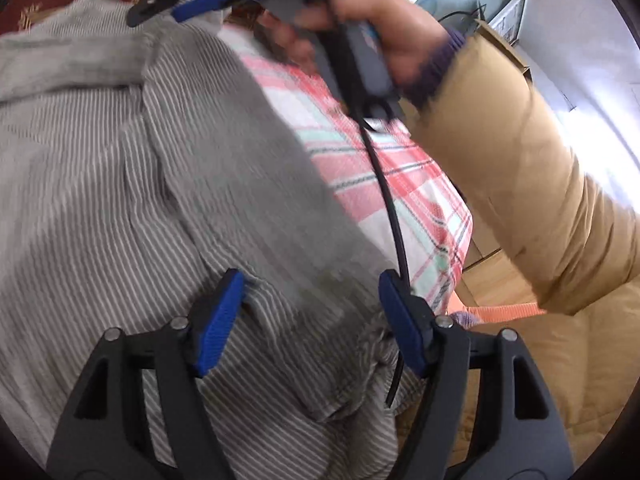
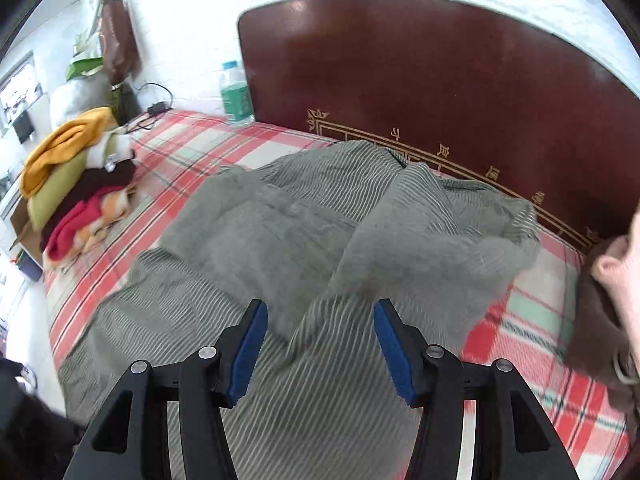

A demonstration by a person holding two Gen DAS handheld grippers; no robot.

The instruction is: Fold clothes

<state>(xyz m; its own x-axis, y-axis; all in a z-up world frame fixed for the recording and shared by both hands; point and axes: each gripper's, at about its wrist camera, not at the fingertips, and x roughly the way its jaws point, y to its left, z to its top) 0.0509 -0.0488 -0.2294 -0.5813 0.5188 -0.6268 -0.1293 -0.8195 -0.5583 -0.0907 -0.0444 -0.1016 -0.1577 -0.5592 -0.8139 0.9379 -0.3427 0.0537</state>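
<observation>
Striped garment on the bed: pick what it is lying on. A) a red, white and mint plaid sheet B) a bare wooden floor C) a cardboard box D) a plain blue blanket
A: the grey striped garment is spread over the plaid sheet, whose red, white and mint checks show around it on both sides, in front of the dark headboard.

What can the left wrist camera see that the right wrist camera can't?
Only the left wrist view shows a hand in a tan sleeve holding the right hand-held gripper. Only the right wrist view shows the dark red headboard, a green bottle and a pile of clothes. Both show the grey striped garment on the plaid sheet, and open blue-padded jaws.
</observation>
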